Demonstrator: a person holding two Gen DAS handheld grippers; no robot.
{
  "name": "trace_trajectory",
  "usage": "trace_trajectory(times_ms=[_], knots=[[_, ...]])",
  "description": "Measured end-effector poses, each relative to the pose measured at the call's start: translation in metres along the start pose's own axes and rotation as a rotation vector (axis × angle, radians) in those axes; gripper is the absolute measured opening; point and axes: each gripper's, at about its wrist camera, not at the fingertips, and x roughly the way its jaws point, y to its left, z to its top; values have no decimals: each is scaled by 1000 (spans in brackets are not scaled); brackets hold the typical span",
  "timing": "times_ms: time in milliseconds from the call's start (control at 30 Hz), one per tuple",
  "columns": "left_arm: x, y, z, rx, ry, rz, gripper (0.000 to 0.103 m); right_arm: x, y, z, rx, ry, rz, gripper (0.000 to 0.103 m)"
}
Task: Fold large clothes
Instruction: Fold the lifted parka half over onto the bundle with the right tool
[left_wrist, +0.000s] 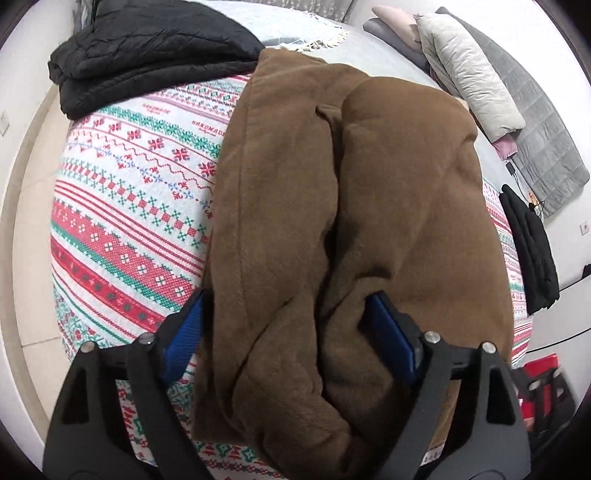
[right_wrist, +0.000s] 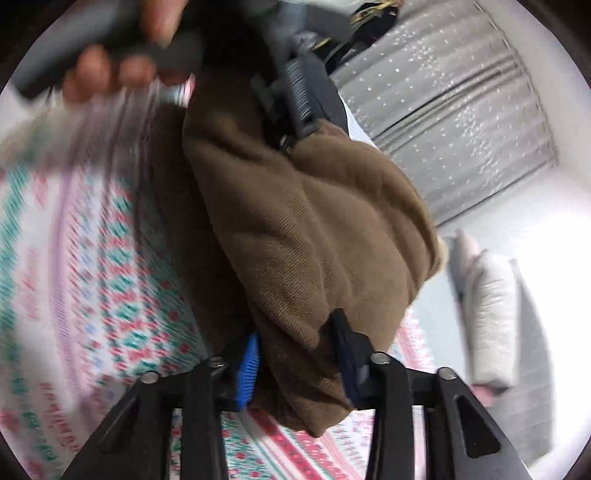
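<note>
We read "HANDMADE" woven in red on the patterned bedspread (left_wrist: 155, 155), once near the brown garment's edge and again further left, less legible. Red lettering on it in the right wrist view is too blurred.

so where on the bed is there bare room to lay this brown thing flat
Freest patch: patterned bedspread left of the brown garment, below the black folded pile. The far right is crowded by the white puffer and black cloth. Both the left gripper and right gripper clamp the garment.
</note>
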Motion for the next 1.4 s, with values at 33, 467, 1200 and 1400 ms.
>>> trace_trajectory(times_ms=[33,467,1200,1400], knots=[[-1,-1,0,4,-5,5,87,-8,-12,1,46,-22,86,54],[4,-2,1,-7,15,-3,88,116,-234,37,905,36,425,56],[5,2,11,16,19,-6,89,160,-225,65,765,147,355,58],[4,-1,5,8,2,11,89,124,-183,115,626,64,449,58]])
